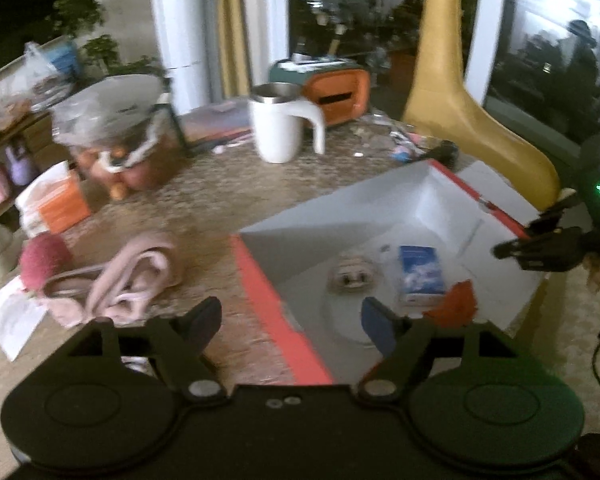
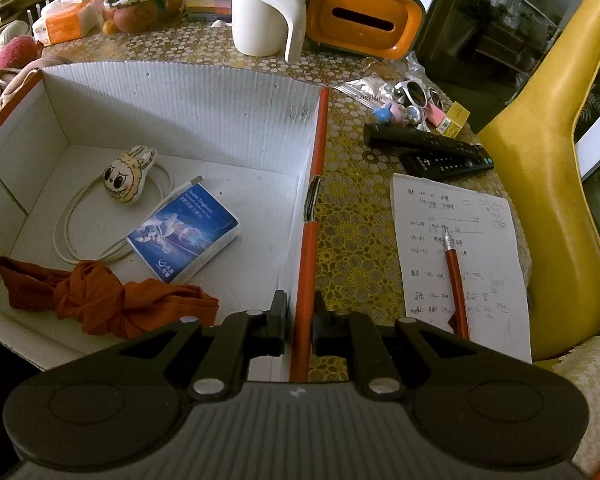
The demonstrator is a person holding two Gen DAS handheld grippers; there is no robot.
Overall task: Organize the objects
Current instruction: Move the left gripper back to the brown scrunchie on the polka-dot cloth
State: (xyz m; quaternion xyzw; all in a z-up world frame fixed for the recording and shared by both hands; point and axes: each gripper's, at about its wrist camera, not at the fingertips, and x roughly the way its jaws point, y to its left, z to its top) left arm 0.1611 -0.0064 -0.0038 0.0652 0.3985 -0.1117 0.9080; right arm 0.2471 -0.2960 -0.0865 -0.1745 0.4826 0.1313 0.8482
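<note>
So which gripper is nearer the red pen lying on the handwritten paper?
Right. The right gripper, clamped on the box wall, is beside the red pen; the left gripper is across the box.

The box [image 2: 188, 96] is corrugated cardboard, matt white inside with ribbed walls and an orange rim. In it lie a knotted orange cloth [image 2: 112, 300], soft and creased, a glossy blue packet [image 2: 184, 236], a smooth white cable [image 2: 72, 240] and a plush toy face [image 2: 128, 178]. The desk [image 2: 352, 216] wears a shiny patterned cover. Near its far edge stands a mug [image 2: 260, 12], smooth white plastic with a brushed metal lining. The written sheet [image 2: 460, 264] is matt paper; the pen [image 2: 456, 280] on it is glossy red with a metal tip. The chair [image 2: 556, 184] looks like glossy yellow leather. Pink knitted cloth [image 1: 132, 280] lies beside the box.
</note>
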